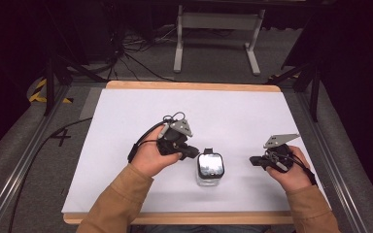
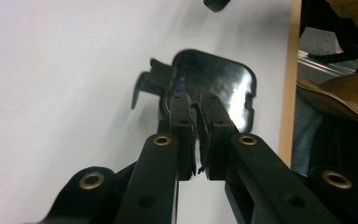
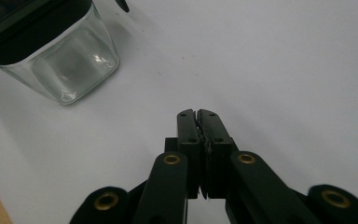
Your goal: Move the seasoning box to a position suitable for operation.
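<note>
A square clear glass jar (image 1: 209, 178) with a glossy black lid (image 1: 210, 164) stands on the white table top (image 1: 141, 111), near its front edge. A small black latch flap (image 1: 208, 151) sticks out from the lid's far side. My left gripper (image 1: 194, 153) hovers just left of the lid, jaws together and nothing between them. In the left gripper view its tips (image 2: 195, 95) sit over the lid (image 2: 228, 79), beside the raised flap (image 2: 149, 79). My right gripper (image 1: 252, 160) rests to the right of the jar, shut and empty. Its view shows the tips (image 3: 196, 112) apart from the jar (image 3: 70, 65).
The table's wooden rim (image 1: 189, 85) runs along the back, and metal rails (image 1: 24, 155) flank both sides. Behind stand a grey frame (image 1: 218, 22) and loose cables (image 1: 131, 53) on the floor. Bare white surface spreads behind and left of the jar.
</note>
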The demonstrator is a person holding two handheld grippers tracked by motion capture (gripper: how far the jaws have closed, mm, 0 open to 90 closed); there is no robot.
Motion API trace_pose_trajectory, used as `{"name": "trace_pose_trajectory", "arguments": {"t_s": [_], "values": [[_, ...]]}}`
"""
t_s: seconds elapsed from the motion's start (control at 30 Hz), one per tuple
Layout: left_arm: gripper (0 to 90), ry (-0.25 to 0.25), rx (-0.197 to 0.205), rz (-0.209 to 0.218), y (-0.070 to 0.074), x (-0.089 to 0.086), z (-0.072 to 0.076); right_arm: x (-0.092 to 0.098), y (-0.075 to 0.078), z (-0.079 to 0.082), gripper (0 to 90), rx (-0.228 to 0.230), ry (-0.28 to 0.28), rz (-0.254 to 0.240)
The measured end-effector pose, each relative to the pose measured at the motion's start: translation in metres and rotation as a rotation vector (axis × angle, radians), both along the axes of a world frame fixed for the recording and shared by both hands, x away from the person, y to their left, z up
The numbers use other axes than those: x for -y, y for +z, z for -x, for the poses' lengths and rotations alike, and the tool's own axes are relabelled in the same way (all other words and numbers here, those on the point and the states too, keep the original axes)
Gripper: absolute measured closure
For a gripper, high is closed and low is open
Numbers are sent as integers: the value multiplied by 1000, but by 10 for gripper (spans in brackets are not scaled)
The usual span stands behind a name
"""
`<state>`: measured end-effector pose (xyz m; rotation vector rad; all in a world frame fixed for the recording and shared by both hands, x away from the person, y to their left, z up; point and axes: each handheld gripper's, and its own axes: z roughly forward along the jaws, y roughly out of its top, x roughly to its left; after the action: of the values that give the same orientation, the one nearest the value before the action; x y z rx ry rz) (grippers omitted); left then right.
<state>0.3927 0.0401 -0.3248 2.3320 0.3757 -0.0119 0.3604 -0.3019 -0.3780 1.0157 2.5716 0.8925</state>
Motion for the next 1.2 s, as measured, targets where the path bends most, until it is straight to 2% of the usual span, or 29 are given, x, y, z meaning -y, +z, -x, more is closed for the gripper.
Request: {"name": "trace_pose_trajectory", "arguments": {"t_s": [0.13, 0.33, 0.6, 0.87, 1.2], "values": [[862, 3, -8, 22, 2, 12, -11, 0, 0, 0, 884, -1, 2, -4], [895, 8, -26, 18, -1, 23, -24, -1, 0, 0, 884, -1, 6, -6], [898, -11, -57, 10, -15, 41, -37, -2, 0, 0, 885, 4, 11, -5], [898, -6, -79, -18, -26, 46, -42, -2, 1, 0, 885, 4, 14, -10], [899, 2, -85, -9, -28, 46, -44, -5, 1, 1, 885, 1, 24, -10]]}}
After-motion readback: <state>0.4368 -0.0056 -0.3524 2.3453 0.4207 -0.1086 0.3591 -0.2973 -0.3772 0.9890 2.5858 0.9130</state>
